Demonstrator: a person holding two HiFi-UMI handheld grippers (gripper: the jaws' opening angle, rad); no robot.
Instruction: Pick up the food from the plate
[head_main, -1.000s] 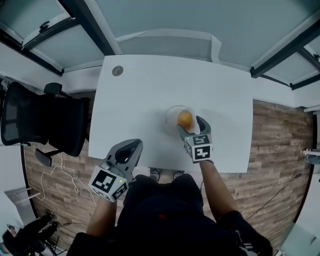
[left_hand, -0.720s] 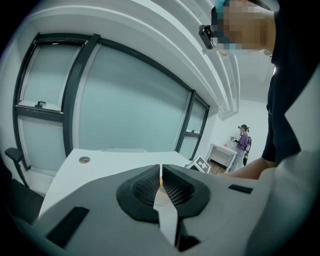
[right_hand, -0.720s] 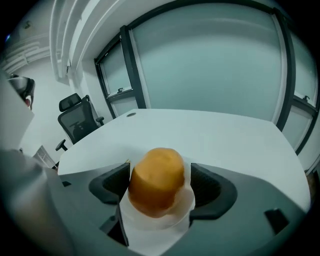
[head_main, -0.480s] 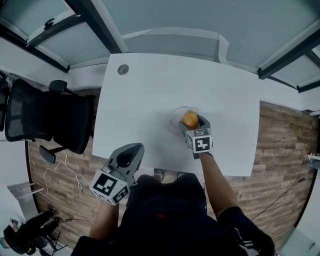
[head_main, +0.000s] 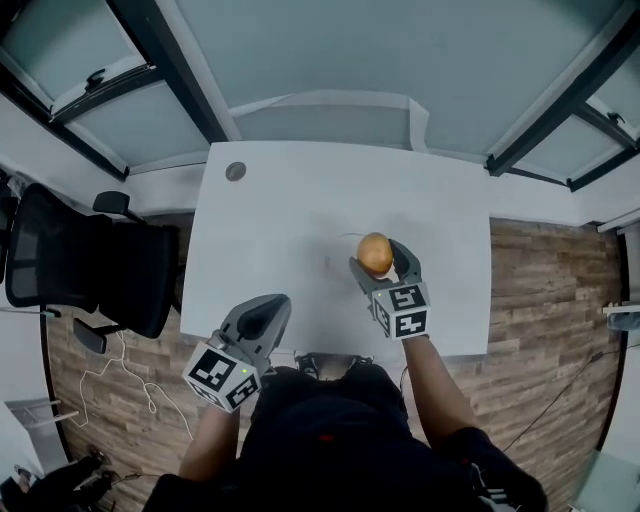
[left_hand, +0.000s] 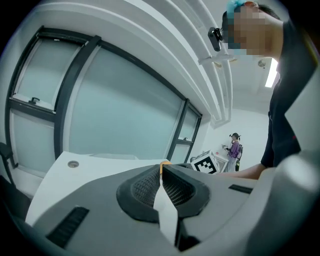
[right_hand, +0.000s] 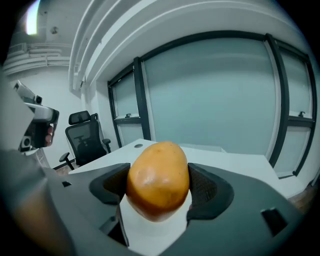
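Note:
An orange-brown rounded piece of food (head_main: 375, 253) sits clamped between the jaws of my right gripper (head_main: 379, 260), raised above the white table (head_main: 290, 210). The right gripper view shows the food (right_hand: 159, 179) filling the gap of the right gripper (right_hand: 159, 192), pads pressed on both of its sides. A clear plate (head_main: 338, 248) shows only faintly on the table, just left of the food. My left gripper (head_main: 266, 310) hangs at the table's near edge, jaws closed with nothing between them; the left gripper view shows that gripper (left_hand: 161, 175) with its pads meeting.
A black office chair (head_main: 90, 265) stands left of the table. A round grommet (head_main: 236, 171) sits in the table's far left corner. Glass walls run behind the table and wooden floor lies on both sides. A distant person (left_hand: 234, 150) stands far off.
My right gripper closed around the food on the plate and has lifted it up off the plate. The left gripper stayed near the table's front edge.

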